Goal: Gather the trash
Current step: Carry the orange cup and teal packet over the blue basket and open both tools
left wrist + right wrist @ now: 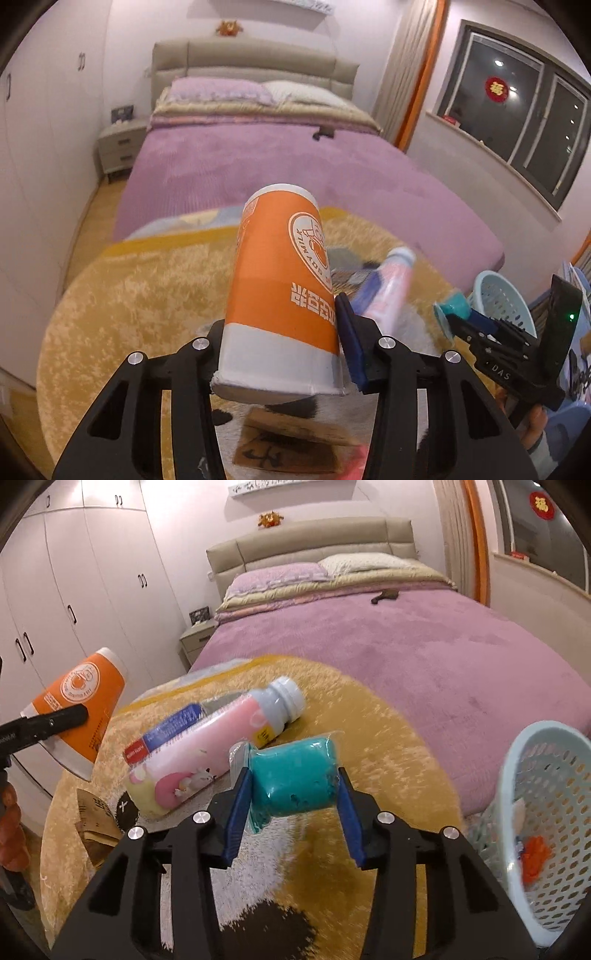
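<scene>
My left gripper (280,332) is shut on an orange and white paper cup (277,280), held upside down and tilted above the yellow rug (147,288). The same cup (79,701) shows at the left edge of the right wrist view. My right gripper (293,784) is shut on a teal plastic-wrapped packet (291,764), lifted off the rug; it also shows in the left wrist view as the teal packet (452,308). A pink bottle with a grey cap (207,746) lies on the rug between the two grippers. A brown cardboard scrap (291,446) lies below the cup.
A pale blue perforated basket (546,794) stands at the right on the rug's edge, with an orange scrap (533,856) inside. A bed with a purple cover (406,646) fills the background. White wardrobe doors (74,590) line the left wall.
</scene>
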### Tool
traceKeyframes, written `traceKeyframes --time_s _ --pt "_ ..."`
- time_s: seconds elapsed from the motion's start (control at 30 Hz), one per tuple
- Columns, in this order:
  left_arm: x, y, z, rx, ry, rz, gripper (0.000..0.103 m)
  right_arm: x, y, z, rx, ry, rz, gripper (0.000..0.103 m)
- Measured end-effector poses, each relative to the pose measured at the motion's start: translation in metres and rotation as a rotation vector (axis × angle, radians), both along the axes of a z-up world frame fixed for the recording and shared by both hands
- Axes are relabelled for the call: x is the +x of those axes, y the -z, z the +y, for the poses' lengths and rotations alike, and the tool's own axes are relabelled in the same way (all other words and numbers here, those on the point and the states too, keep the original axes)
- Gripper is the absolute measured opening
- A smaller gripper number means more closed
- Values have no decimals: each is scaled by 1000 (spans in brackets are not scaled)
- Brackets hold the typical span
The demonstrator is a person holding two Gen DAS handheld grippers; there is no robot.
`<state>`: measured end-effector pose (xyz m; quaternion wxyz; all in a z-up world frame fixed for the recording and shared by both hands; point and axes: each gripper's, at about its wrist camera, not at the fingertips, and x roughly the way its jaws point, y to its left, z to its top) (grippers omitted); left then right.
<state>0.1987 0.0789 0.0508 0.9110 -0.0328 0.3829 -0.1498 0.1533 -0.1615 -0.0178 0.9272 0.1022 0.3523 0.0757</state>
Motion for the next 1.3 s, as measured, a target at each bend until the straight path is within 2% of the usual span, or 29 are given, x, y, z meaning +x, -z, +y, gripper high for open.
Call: traceKeyframes --time_s 0.2,0.3,0.53,0.63,0.77,0.97,1.13,1.23,1.3 --pt "-15 -37 -48 -14 80 -95 43 -25 -36 -34 -33 81 -80 42" --pt "-17 -51 -89 -15 145 -135 43 -36 -50 -61 -48 142 -98 42" --pt "-16 -56 -188 -27 311 -147 43 -55 -61 -130 -64 307 -91 42" --pt "-15 -45 -225 -23 372 -125 43 -63 -57 -164 -66 399 -55 42" --pt "-15 -22 -280 30 435 -94 43 -71 -39 -206 -47 512 6 42" --pt "-19 11 -329 67 495 -46 44 -78 -9 -251 -8 635 103 42" --pt "-23 31 -362 93 535 -33 45 -78 10 -270 32 672 147 42" --pt "-29 38 -375 94 568 -29 48 -77 16 -267 54 668 163 44" --pt "-30 42 -378 108 565 -33 54 -79 18 -271 81 670 164 45"
